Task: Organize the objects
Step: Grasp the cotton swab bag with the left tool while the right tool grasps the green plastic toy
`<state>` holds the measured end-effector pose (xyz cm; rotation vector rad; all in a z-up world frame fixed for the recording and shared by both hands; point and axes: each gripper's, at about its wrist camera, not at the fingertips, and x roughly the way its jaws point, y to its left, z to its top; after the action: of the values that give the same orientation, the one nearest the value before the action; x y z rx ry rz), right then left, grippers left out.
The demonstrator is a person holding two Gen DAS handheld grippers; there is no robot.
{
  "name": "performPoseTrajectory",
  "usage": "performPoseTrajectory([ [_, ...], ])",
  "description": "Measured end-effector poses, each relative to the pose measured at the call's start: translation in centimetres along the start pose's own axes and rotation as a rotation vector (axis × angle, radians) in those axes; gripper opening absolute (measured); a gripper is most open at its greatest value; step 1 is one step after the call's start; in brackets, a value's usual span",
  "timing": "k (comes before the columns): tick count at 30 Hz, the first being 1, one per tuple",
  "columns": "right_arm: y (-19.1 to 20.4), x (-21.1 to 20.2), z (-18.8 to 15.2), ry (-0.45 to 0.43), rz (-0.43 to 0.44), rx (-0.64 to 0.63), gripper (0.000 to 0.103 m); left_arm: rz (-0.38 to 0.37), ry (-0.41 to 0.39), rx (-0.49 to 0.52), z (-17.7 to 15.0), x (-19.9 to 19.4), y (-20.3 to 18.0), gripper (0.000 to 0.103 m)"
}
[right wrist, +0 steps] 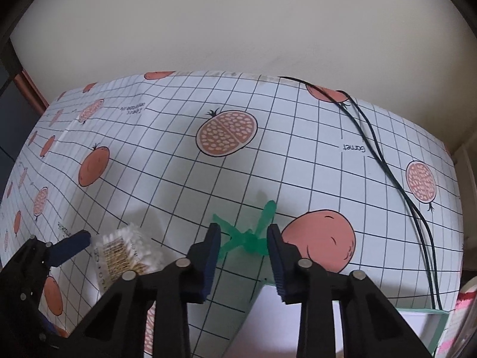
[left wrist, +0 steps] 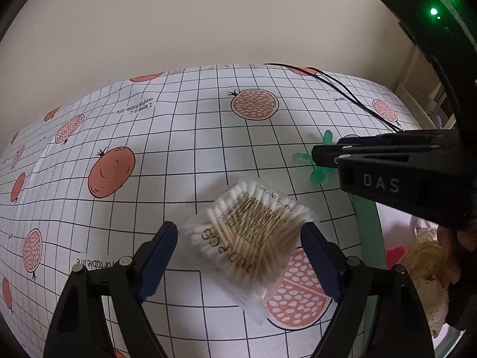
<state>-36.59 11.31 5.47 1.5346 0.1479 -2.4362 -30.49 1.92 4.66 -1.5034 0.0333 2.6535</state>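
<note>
Table covered by a grid-pattern cloth [left wrist: 208,137] printed with pomegranates; taking the bag of cotton swabs [left wrist: 253,238] as landmark. Bag lies flat on the cloth, label up, reading "100 PCS". Left gripper [left wrist: 238,256] sits over it, jaws spread wide, one blue pad either side of the bag; right pad at the bag's edge, left pad just clear, so no grip. To the right of the bag, a small translucent green plastic piece [right wrist: 247,235] with several prongs lies on the cloth. Right gripper [right wrist: 243,256] straddles it, jaws partly apart, pads not visibly pressing. Right of that, a green-rimmed tray [right wrist: 435,325]. Two thin black cables [right wrist: 387,161] run across the cloth beyond the tray.
</note>
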Motion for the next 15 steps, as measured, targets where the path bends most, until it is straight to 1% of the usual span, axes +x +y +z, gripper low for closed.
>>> performPoseTrajectory([
  [1,0.07,0.07,0.01,0.002,-0.001,-0.003,0.029,0.000,0.001,0.000,0.00,0.04,0.01,0.083],
  [4,0.07,0.16,0.05,0.004,-0.008,-0.002,0.027,-0.002,0.002,0.000,-0.01,0.07,0.02,0.081],
  [6,-0.08,0.16,0.09,0.006,-0.011,0.004,0.022,-0.001,0.000,-0.001,-0.03,0.05,0.04,0.079],
  [7,-0.14,0.16,0.10,0.006,-0.013,0.006,0.018,0.000,-0.001,-0.002,-0.03,0.05,0.07,0.078],
  [8,-0.27,0.20,0.12,0.006,-0.014,0.012,0.015,0.000,-0.001,-0.003,-0.03,0.08,0.08,0.074],
  [11,-0.56,0.26,0.11,0.007,-0.011,0.025,0.013,-0.002,-0.002,-0.007,-0.04,0.10,0.14,0.070],
  [12,-0.61,0.24,0.09,0.006,-0.008,0.026,0.013,-0.002,-0.005,-0.008,-0.05,0.08,0.18,0.066],
  [15,-0.63,0.21,0.11,0.005,-0.011,0.026,0.013,-0.004,-0.010,-0.018,-0.05,-0.05,0.36,0.060],
])
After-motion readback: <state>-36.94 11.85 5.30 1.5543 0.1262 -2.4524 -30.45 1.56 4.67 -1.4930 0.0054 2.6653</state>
